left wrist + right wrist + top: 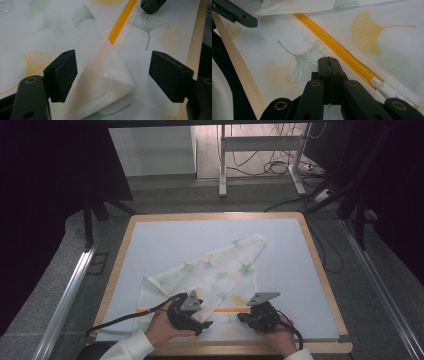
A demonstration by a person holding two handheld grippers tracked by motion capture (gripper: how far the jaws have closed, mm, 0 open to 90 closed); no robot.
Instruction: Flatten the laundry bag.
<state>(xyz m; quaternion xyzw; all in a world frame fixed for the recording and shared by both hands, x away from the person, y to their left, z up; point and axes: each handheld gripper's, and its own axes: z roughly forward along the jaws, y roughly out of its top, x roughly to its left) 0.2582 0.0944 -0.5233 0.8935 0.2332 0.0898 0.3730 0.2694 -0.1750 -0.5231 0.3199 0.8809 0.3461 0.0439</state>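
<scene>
Folded corner (110,75) lying between the left tool's (112,75) open jaws.
Right tool (327,61), closed and empty, is resting just beside the zipper (337,48), which runs toward that corner.

You've got a white cloth cover (210,275) printed with green and yellow ginkgo leaves, lying flat and partly folded on the table's near half, one end angled toward the far right. Its yellow zipper (337,50) runs closed along the near side, white pull (384,87) at one end. A folded corner (110,77) lifts off the layer beneath.
</scene>
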